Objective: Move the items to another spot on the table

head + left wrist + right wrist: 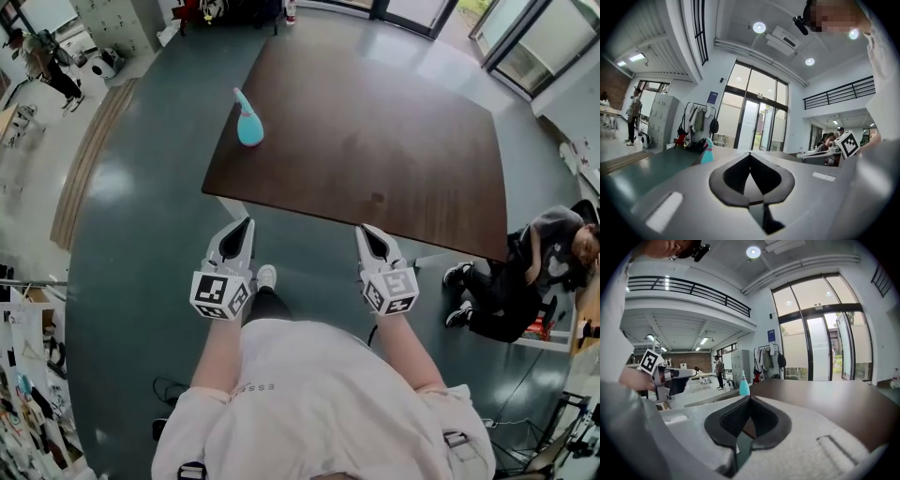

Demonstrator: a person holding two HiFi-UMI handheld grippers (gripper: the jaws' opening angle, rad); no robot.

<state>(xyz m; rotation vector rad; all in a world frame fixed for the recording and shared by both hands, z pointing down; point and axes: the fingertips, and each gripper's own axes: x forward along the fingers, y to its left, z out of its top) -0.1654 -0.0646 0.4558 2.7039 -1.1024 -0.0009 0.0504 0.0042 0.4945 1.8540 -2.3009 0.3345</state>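
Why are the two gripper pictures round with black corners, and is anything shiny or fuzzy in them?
Left gripper view: a fisheye lens makes the picture round and bends the walls; the ceiling lamp glares white. Right gripper view: the same round bending; the glass doors look very bright. Head view: pale window glare lies on the far end of the table.

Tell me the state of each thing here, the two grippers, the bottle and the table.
Left gripper: shut, empty, short of the table.
Right gripper: shut, empty, short of the table.
Teal bottle: upright near the table's left edge, untouched.
Table: holds the bottle.
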